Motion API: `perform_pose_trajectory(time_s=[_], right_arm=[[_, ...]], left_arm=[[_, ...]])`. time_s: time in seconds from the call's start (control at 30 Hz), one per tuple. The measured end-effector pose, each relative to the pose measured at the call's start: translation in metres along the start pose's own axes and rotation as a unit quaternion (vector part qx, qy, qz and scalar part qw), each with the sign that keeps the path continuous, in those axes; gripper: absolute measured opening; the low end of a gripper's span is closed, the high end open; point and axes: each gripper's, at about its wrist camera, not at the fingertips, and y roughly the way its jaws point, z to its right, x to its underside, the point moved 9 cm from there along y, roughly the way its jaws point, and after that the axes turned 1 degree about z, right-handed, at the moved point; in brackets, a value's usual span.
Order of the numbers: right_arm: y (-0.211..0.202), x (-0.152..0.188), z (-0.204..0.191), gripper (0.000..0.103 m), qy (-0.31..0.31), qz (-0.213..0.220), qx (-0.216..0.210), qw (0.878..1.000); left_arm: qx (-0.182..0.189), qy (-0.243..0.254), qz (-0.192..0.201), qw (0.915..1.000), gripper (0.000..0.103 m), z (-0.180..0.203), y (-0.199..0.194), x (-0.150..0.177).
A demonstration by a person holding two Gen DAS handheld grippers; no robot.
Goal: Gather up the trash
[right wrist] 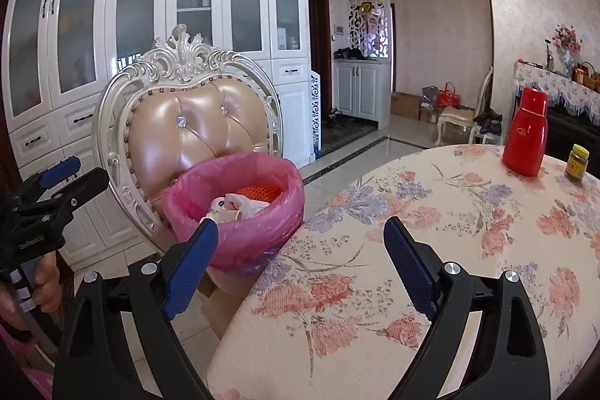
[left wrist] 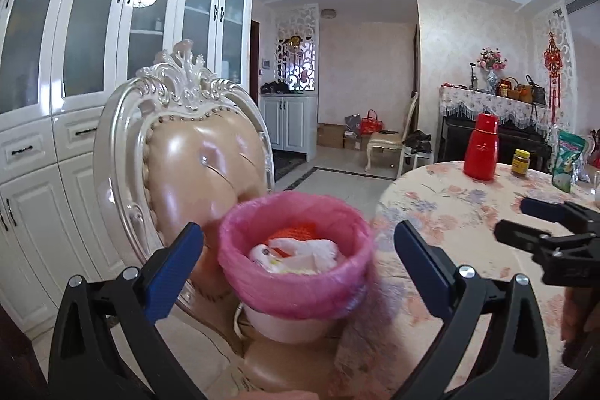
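A small white bin with a pink liner [left wrist: 300,287] stands on a chair seat beside the table; it also shows in the right wrist view [right wrist: 255,231]. Inside lie white crumpled trash [left wrist: 296,255] and an orange net piece [left wrist: 290,232]. My left gripper [left wrist: 300,257] is open, its blue fingers either side of the bin, near its rim. My right gripper [right wrist: 300,265] is open and empty over the table edge, just right of the bin. The right gripper also shows in the left wrist view [left wrist: 525,223], and the left gripper in the right wrist view [right wrist: 75,175].
An ornate padded chair [right wrist: 195,122] holds the bin. The round table has a floral cloth [right wrist: 431,231] with a red thermos [right wrist: 525,137], a yellow-lidded jar [right wrist: 576,163] and a green bag [left wrist: 568,160]. White cabinets [left wrist: 75,62] stand behind.
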Motion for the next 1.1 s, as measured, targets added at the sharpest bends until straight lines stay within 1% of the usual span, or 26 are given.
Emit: perform_pose_trajectory(time_s=[0.13,0.27,0.33,0.4,0.47,0.57,0.63,0.73,0.83,1.1], right_arm=[[-0.006,0.0,0.0,0.085,-0.007,0.005,-0.016,1.0],[-0.009,0.004,0.003,0.085,-0.008,0.005,-0.024,1.0],[-0.008,0.007,0.003,0.085,-0.02,-0.003,-0.025,1.0],[-0.008,0.009,0.003,0.085,-0.046,-0.009,-0.018,0.999],[-0.009,0.011,0.005,0.085,-0.053,-0.013,-0.019,0.998],[-0.014,0.009,0.011,0.085,-0.026,-0.006,-0.04,0.999],[-0.017,0.006,0.013,0.085,-0.019,-0.001,-0.045,0.999],[-0.021,0.003,0.013,0.085,-0.024,0.003,-0.044,0.999],[-0.022,0.003,0.011,0.085,-0.028,0.001,-0.053,0.998],[-0.02,0.006,0.009,0.085,-0.037,-0.009,-0.053,0.998]], left_arm=[[0.005,0.001,-0.004,1.0,0.099,0.015,-0.007,0.002],[-0.005,0.005,-0.012,0.9999,0.099,0.029,-0.008,0.007],[-0.01,0.006,-0.016,0.9998,0.099,0.032,-0.011,0.01],[-0.012,0.002,-0.017,0.9998,0.099,0.036,-0.014,0.012],[-0.014,-0.002,-0.019,0.9997,0.099,0.039,-0.016,0.014],[-0.017,0.001,-0.022,0.9996,0.099,0.042,-0.018,0.015],[-0.019,0.001,-0.02,0.9996,0.099,0.043,-0.02,0.015],[-0.017,0.0,-0.021,0.9996,0.099,0.046,-0.024,0.016],[-0.017,0.0,-0.025,0.9995,0.099,0.047,-0.025,0.018],[-0.02,-0.012,-0.05,0.9985,0.099,0.04,-0.022,0.03]])
